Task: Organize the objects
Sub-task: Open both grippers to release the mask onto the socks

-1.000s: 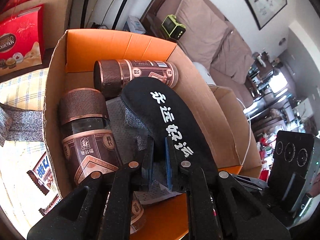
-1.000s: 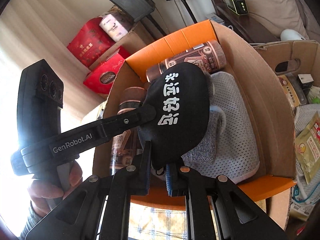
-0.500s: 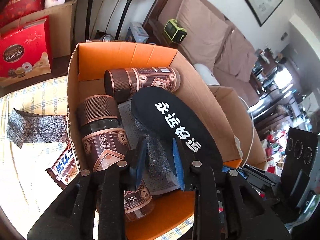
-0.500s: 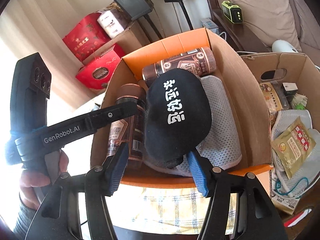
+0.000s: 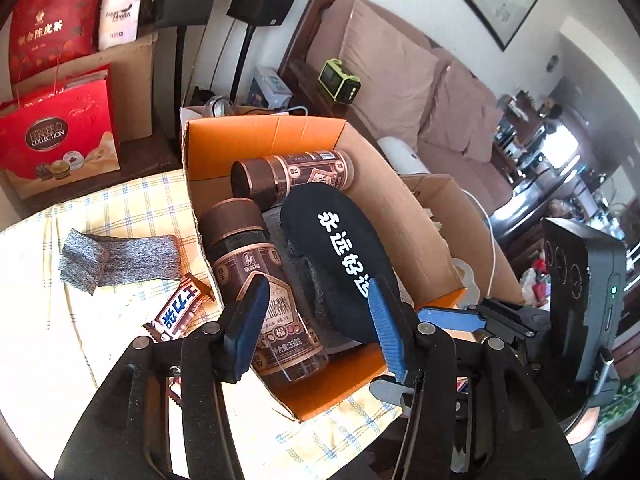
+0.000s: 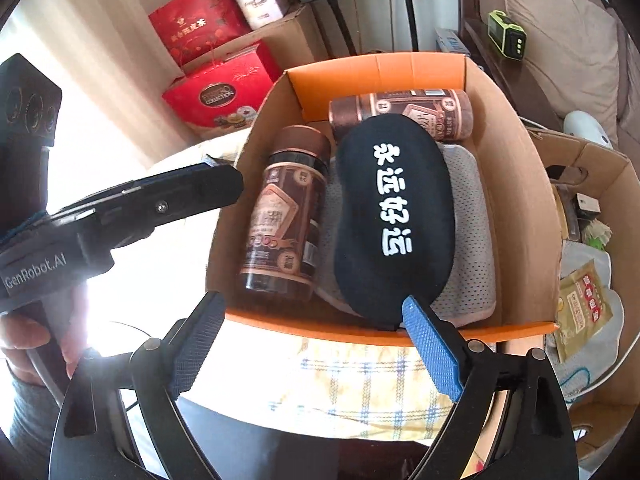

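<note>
A black eye mask (image 5: 340,256) (image 6: 392,208) with white characters lies in the orange-flapped cardboard box (image 5: 260,136) (image 6: 380,72), on a grey mesh cloth (image 6: 468,240). Two brown jars lie beside it: one along the left wall (image 5: 256,272) (image 6: 288,216), one across the far end (image 5: 292,178) (image 6: 400,114). My left gripper (image 5: 316,292) hovers above the box's near end, its jaws opening, the pads touching nothing. Over the box's front edge, my right gripper (image 6: 312,304) is also opening, wide, with nothing held. A hand holds the left gripper (image 6: 160,204) at the left of the right wrist view.
On the checked tablecloth (image 5: 120,208) left of the box lie a grey knitted sock (image 5: 120,258) and a candy bar (image 5: 178,312). Red gift boxes (image 5: 56,136) stand behind. A second cardboard box (image 6: 600,184) with packets sits to the right. A sofa is beyond.
Both grippers were shut on the black eye mask; they have opened, let it go and drawn back upward. The mask now rests in the box.
</note>
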`<state>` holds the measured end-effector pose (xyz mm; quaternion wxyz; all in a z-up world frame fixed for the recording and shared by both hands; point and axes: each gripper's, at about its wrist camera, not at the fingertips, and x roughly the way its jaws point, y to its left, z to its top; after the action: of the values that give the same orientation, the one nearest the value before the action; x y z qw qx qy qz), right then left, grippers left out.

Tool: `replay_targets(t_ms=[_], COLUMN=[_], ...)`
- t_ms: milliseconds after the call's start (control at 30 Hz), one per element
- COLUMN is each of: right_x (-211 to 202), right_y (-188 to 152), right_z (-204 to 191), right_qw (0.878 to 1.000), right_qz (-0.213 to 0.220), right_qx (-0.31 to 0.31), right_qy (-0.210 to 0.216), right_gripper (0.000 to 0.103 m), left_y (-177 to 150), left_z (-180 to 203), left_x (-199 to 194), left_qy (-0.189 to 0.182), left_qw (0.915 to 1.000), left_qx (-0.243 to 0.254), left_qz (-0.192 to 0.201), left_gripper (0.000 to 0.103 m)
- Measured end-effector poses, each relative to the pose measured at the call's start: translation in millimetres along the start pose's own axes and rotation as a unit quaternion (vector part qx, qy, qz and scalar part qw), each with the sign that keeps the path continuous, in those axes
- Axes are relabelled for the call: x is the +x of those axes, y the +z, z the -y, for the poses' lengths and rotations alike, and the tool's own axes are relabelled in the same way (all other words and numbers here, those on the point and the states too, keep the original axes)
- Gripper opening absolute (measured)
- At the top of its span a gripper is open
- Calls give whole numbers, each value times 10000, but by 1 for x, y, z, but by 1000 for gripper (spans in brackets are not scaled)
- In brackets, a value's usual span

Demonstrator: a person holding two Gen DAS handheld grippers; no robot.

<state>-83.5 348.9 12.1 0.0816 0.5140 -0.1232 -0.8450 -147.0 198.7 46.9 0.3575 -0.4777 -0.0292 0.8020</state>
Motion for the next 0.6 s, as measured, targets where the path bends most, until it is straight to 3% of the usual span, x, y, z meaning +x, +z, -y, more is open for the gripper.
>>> replay_targets(t_ms=[67,233,367,433,600], right_x=[-2,-14,-24,-28,-28], right_y=[3,6,8,11,19], right_z=[-2,-11,-23,-31,-58], right_qw=[9999,9990,9982,9975,9964], right_qz=[85,378,577,678,800], right_qx=[103,202,147,100,-165], right_qy=[60,89,90,140,215], right_gripper=[92,92,92,92,92], left_y=[-3,-10,-12,-13,-18], left_z=[-5,-26,-51,-62,-92], left_x=[-8,-32,-48,-58,-77], left_qy=[3,236,212,281,349], left_qw=[10000,9992,9977,9969,9940], left_qx=[-71,-292,-628,-713,-1002], left_qz=[3,169,133,181,260], left_gripper=[50,70,77,88,90])
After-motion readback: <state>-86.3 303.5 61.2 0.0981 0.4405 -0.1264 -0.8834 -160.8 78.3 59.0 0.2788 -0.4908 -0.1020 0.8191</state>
